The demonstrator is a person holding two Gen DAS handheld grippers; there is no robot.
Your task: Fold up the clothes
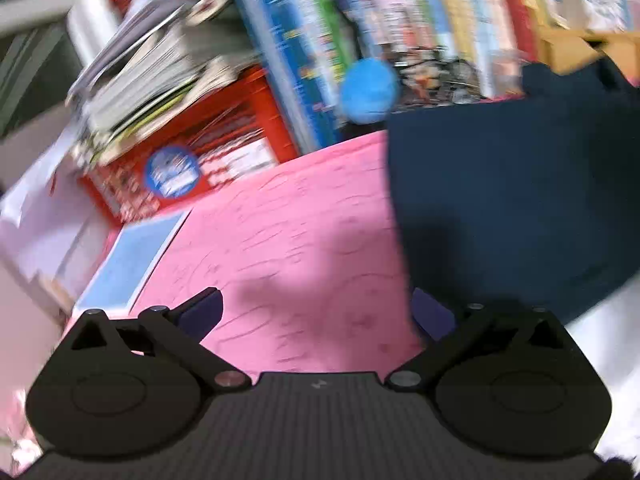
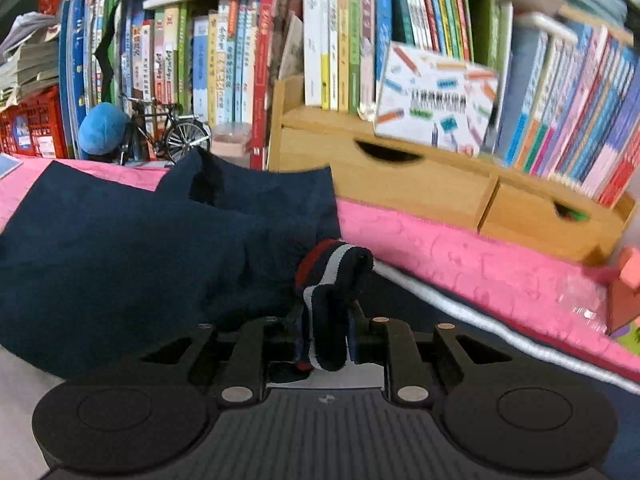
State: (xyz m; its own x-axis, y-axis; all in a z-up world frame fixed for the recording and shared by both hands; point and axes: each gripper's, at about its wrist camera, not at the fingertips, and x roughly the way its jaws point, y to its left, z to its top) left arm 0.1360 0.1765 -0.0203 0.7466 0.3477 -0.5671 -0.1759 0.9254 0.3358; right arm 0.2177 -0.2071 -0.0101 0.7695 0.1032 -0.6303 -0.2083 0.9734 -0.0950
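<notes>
Left wrist view: left gripper (image 1: 316,312) spread wide, holding nothing, above a pink embossed mat (image 1: 288,220); navy garment (image 1: 500,200) lies to its right, soft and matte, one straight edge showing; blurred. Right wrist view: right gripper (image 2: 328,336) clamped on the striped ribbed cuff (image 2: 332,276); garment rumpled, folding appears unfinished.

Left claw (image 1: 316,312) spread wide and empty, right claw (image 2: 329,332) clamped tight on striped cuff (image 2: 334,276)

Home room, crammed bookshelves (image 2: 360,40), pink mat (image 1: 300,240), toy bicycle (image 2: 168,132)
</notes>
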